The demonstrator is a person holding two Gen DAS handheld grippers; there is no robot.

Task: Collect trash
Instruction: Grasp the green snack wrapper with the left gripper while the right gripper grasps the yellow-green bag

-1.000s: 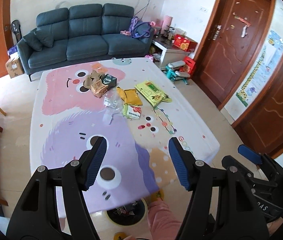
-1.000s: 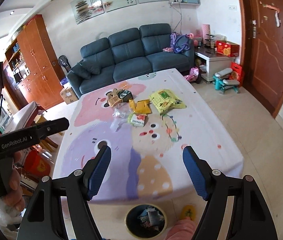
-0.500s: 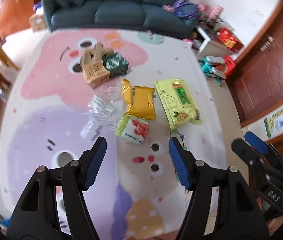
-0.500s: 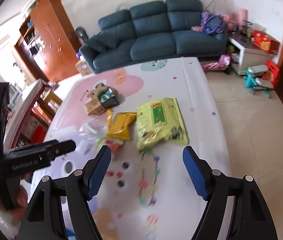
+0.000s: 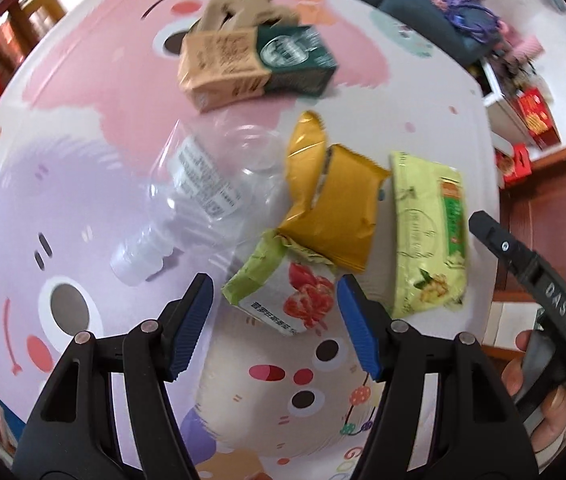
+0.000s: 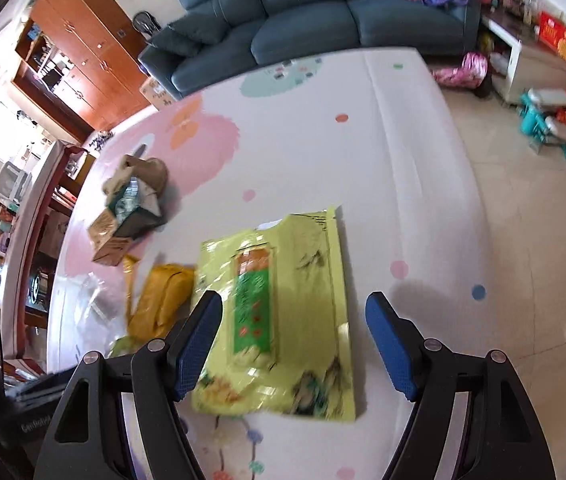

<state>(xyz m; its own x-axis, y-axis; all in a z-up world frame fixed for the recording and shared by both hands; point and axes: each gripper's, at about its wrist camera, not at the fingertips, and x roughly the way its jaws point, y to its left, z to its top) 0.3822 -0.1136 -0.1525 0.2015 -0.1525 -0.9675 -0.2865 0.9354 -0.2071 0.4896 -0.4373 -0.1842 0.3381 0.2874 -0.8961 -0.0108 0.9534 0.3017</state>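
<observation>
With both jaws spread: left gripper (image 5: 273, 316) straddles the green-white pomegranate-print wrapper (image 5: 283, 296); right gripper (image 6: 293, 344) straddles the yellow-green foil pouch (image 6: 283, 320). Lower squarely, pinch edges.

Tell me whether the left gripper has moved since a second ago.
Yes. The left gripper has moved forward over the mat and down toward the trash; its open jaws now flank the pomegranate packet.

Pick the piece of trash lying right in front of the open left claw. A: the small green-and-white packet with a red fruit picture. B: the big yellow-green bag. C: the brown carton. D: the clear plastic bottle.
A: in the left wrist view, the left claw frames the small green-and-white packet; the other items lie farther off or aside.
</observation>
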